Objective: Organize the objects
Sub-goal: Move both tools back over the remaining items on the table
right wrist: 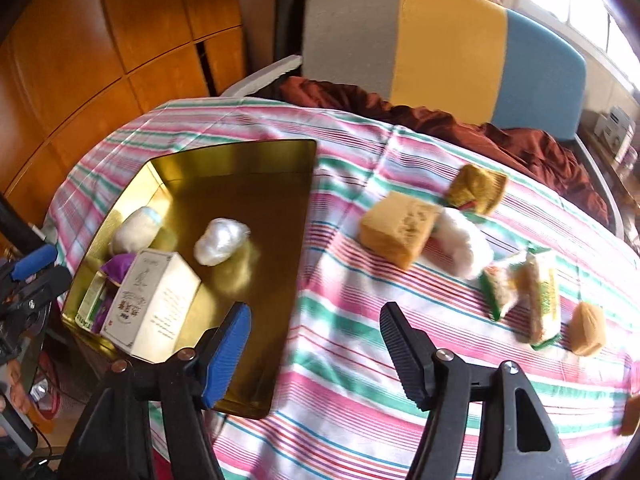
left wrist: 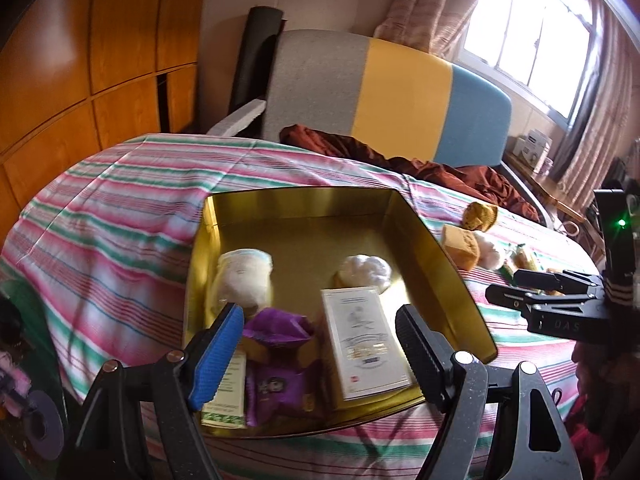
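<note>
A gold tin tray (left wrist: 304, 196) (right wrist: 240, 152) lies on the striped bedsheet. It holds a white box (left wrist: 366, 340) (right wrist: 152, 304), a purple packet (left wrist: 276, 360) (right wrist: 116, 268), a white wrapped ball (left wrist: 366, 272) (right wrist: 220, 240) and a white roll (left wrist: 244, 276) (right wrist: 134, 228). My left gripper (left wrist: 320, 344) hangs open over the tray's near end, above the packet and box, gripping nothing. My right gripper (right wrist: 316, 356) is open and empty over the tray's right rim. On the sheet to the right lie a yellow sponge (right wrist: 398, 228), a white cotton pack (right wrist: 460, 244), green snack packets (right wrist: 520, 288) and a tan block (right wrist: 586, 328).
A yellow-green pack (right wrist: 476, 188) lies beyond the sponge. Maroon cloth (right wrist: 500, 132) is bunched against the grey, yellow and blue headboard (right wrist: 440, 40). Wooden wardrobe doors (right wrist: 100, 40) stand at the left, a window (left wrist: 528, 28) at the far right. The bed's near edge drops off below the tray.
</note>
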`<state>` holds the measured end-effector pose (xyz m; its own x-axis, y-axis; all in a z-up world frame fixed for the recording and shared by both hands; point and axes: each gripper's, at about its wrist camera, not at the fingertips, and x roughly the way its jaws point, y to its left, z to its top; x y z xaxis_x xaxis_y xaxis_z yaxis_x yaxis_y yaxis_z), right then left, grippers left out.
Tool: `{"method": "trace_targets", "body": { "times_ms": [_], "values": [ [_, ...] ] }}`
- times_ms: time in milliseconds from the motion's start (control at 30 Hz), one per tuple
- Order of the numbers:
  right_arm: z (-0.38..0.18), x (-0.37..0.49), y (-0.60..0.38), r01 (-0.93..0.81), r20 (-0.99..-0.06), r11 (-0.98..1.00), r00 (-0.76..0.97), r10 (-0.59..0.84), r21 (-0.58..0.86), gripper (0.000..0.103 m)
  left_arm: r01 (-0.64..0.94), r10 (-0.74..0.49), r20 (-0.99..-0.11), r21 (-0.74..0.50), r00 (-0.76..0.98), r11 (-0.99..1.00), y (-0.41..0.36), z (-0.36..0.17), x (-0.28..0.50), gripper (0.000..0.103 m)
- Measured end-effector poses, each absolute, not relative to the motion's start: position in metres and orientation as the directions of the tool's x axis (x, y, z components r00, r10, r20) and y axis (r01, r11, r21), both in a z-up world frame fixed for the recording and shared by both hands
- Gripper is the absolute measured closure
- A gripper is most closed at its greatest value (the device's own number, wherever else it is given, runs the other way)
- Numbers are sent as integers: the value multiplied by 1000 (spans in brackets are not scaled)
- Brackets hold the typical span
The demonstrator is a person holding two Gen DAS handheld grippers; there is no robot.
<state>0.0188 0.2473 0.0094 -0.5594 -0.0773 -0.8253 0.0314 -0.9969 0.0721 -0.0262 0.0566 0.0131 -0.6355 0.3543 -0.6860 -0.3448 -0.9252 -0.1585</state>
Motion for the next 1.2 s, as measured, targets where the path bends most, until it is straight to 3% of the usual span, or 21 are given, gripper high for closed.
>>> {"method": "trace_targets", "body": {
  "times_ms": [567, 1000, 1067, 1200],
  "values": [
    [-2, 10, 433, -294, -870, -955, -479, 117, 34, 35, -574, 482, -692, -119, -537, -810, 163, 28, -18, 23],
    [-55, -23, 481, -266, -901, -959, -433, 29, 97, 35, -652, 513, -727, -118, -457, -749, 228, 28, -31, 23],
    [-60, -21, 481, -262, -913, -962, -407, 35, 80, 52, -661, 518, -730, -122, -446, -741, 238, 27, -35, 17],
    [-63, -19, 474, -240, -920, -970, -385, 71, 25, 53, -674, 516, -744, -121, -424, -729, 263, 24, -46, 17]
  ]
}}
